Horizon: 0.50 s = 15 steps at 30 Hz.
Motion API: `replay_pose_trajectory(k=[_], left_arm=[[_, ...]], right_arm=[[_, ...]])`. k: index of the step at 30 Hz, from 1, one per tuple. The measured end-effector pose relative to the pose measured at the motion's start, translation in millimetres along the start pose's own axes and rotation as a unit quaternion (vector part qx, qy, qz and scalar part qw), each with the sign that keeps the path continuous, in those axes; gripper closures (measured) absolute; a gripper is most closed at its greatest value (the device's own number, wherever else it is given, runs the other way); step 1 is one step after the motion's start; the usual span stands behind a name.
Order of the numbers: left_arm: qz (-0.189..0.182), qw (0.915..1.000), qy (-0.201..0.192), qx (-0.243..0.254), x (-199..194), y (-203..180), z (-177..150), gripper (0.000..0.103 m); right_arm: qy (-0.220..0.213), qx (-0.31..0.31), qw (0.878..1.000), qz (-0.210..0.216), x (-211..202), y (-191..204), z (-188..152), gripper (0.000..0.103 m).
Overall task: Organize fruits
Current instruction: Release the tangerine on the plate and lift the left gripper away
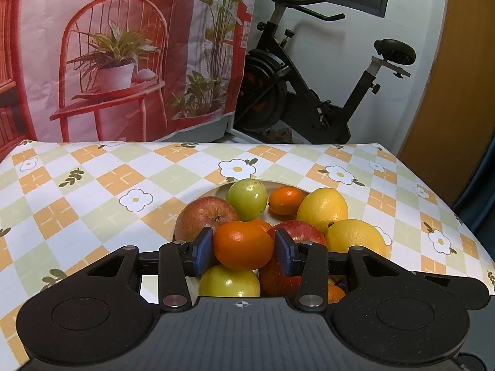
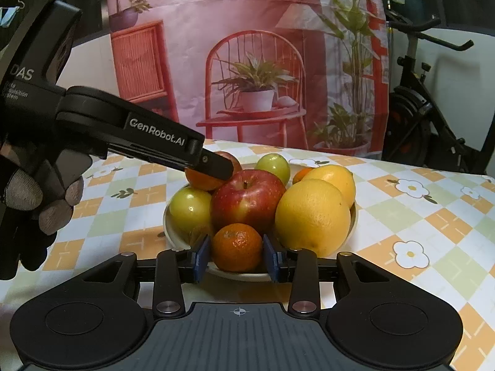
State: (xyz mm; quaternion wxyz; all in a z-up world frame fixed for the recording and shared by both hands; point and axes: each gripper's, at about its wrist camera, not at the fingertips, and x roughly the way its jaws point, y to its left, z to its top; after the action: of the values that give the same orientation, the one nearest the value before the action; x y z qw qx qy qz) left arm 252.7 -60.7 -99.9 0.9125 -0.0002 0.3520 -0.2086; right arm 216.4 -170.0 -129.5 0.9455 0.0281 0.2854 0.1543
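Glossy, dimpled mandarins, smooth red apples, waxy green fruits and pebbled yellow lemons (image 2: pixel 312 215) heap in a pale shallow bowl (image 2: pixel 353 213) on the checked, flower-printed tablecloth (image 1: pixel 92 191); the left gripper (image 1: pixel 243 249) reaches in level from the near rim, its blue pads clamped on the topmost mandarin (image 1: pixel 243 245); the right gripper (image 2: pixel 236 256) sits low at the bowl's front edge, pads pressing a rougher mandarin (image 2: pixel 237 247) just before the big red apple (image 2: pixel 247 201).
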Motion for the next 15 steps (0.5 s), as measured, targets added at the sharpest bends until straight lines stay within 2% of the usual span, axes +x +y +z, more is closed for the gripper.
replay_pose_trajectory(k=[5, 7, 15], left_arm=[[-0.005, 1.0, 0.001, -0.006, 0.1, 1.0, 1.7, 0.046], [-0.004, 1.0, -0.002, -0.006, -1.5, 0.9, 2.1, 0.044], [0.002, 0.9998, -0.011, -0.013, -12.4, 2.3, 3.5, 0.035]], right_arm=[[0.0, -0.004, 1.0, 0.0, 0.0, 0.5, -1.3, 0.067], [0.0, -0.002, 1.0, -0.001, 0.2, -0.9, -1.6, 0.062], [0.003, 0.0, 1.0, 0.007, -0.8, -2.0, -2.7, 0.056]])
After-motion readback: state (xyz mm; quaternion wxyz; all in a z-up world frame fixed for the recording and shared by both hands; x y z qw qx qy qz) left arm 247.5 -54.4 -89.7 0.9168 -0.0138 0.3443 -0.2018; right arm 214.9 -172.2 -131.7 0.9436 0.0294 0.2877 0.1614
